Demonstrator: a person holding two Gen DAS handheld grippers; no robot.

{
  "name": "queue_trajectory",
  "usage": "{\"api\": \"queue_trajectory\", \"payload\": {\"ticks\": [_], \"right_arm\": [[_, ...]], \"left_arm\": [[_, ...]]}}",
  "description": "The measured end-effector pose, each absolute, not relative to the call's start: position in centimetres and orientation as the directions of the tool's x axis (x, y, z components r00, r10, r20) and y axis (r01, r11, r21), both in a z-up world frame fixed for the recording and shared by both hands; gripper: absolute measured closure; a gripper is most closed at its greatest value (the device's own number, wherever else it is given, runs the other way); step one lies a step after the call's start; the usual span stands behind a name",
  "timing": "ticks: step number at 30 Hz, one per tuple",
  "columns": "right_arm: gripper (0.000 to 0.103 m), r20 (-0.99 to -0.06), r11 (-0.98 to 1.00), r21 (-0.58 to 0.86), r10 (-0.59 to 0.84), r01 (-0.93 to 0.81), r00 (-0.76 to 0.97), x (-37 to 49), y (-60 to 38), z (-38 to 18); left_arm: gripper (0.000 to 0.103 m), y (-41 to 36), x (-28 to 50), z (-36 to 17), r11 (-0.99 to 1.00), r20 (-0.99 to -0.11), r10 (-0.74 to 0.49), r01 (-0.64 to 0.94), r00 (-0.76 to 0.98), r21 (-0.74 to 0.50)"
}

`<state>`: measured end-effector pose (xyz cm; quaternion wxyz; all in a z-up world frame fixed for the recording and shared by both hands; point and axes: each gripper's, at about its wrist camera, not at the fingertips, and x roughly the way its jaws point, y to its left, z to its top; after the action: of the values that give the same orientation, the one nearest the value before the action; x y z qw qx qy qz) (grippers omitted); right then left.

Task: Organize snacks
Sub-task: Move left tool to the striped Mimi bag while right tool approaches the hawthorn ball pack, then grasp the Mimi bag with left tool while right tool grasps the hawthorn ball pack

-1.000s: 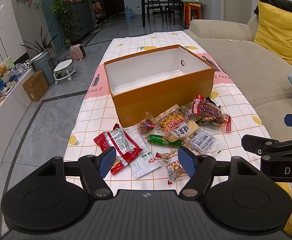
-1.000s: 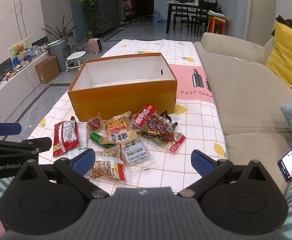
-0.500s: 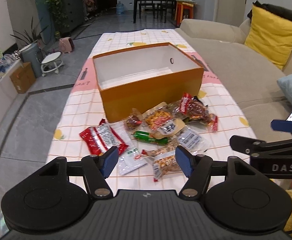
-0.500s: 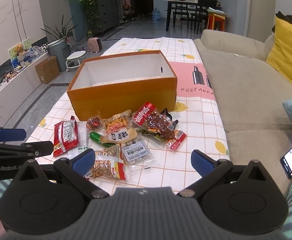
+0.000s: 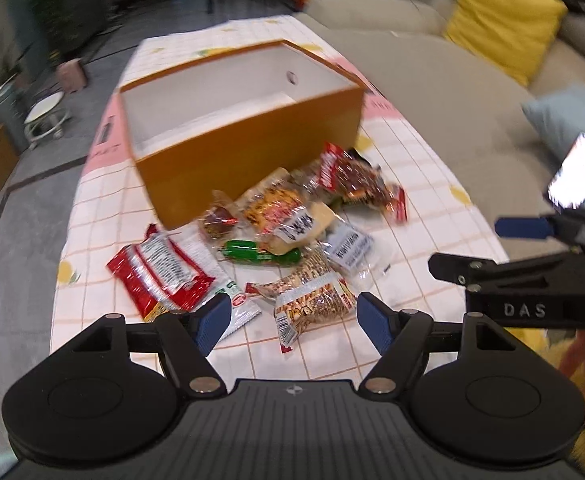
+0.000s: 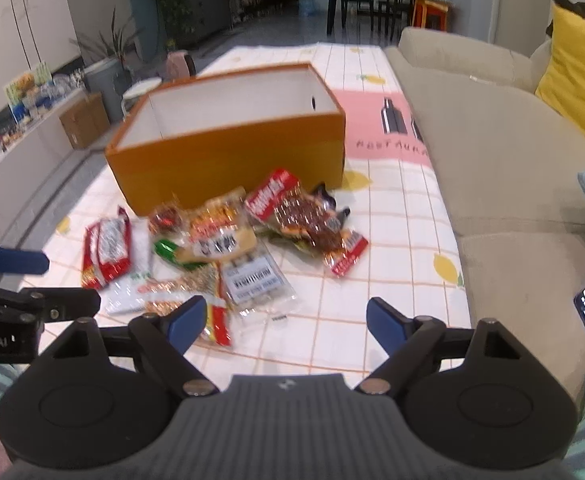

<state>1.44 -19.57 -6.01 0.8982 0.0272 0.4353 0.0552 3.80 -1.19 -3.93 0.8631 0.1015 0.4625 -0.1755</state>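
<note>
Left wrist view: the left gripper (image 5: 292,318) sits at the bottom centre of the frame, its blue pads spread wide; the jaws have just been opening and grip nothing. Seen between the pads, lying on the table, is a packet of nuts (image 5: 312,304). The heap of snacks (image 5: 276,232) lies mid-frame on the checked tablecloth (image 5: 424,216). A red packet (image 5: 158,274) is at the heap's left, a green packet (image 5: 260,254) in the middle, and a dark red packet (image 5: 356,180) at its upper right. Behind the heap, in the upper centre, stands an open orange box (image 5: 248,152), white inside with nothing seen in it. The other gripper pokes in at the right edge. A beige sofa (image 5: 444,92) fills the upper right, with a yellow cushion (image 5: 500,16) and a lit phone (image 5: 578,170).

Right wrist view: the right gripper (image 6: 286,320) is at the bottom centre, its jaws wide apart though they have just been closing; they hold nothing. Its left pad stands over the near edge of the heap, by a clear packet with a white label (image 6: 256,284). The snacks lie left of centre, the box directly behind them, the sofa on the right.
</note>
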Motion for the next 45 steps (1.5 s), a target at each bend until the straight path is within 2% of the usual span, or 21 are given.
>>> {"api": "queue_trajectory", "payload": {"ticks": [7,18,31,37,43,45], "right_arm": [[0.022,-0.817,0.985,0.096,0.160,-0.142,0.554,4.1,-19.3,-8.9],[0.021,-0.854,0.967,0.077,0.190,-0.244,0.484,7.6,-18.2,-12.9],[0.016,-0.840,0.940,0.053,0.224,-0.336,0.494,10.3,-17.3,-15.7],[0.016,-0.826,0.927,0.093,0.275,-0.362,0.492,11.0,-17.2,-16.4],[0.025,-0.824,0.922,0.151,0.317,-0.358,0.469,11.4,-17.4,-17.1],[0.035,-0.822,0.915,0.134,0.318,-0.382,0.472,11.2,-17.0,-17.1]], "left_arm": [[0.019,-3.1,5.4,-7.0,0.808,-0.868,-0.221,0.582,0.444,0.092],[0.019,-5.0,6.5,-11.3,0.624,-0.894,-0.204,0.756,0.399,0.195],[0.018,-5.3,8.2,-13.6,0.624,-0.908,-0.199,0.762,0.368,0.173],[0.018,-5.3,8.8,-14.4,0.637,-0.906,-0.190,0.749,0.379,0.180],[0.018,-5.5,8.8,-14.6,0.633,-0.902,-0.179,0.748,0.394,0.201],[0.019,-5.6,8.6,-14.6,0.632,-0.902,-0.167,0.745,0.399,0.213]]}}
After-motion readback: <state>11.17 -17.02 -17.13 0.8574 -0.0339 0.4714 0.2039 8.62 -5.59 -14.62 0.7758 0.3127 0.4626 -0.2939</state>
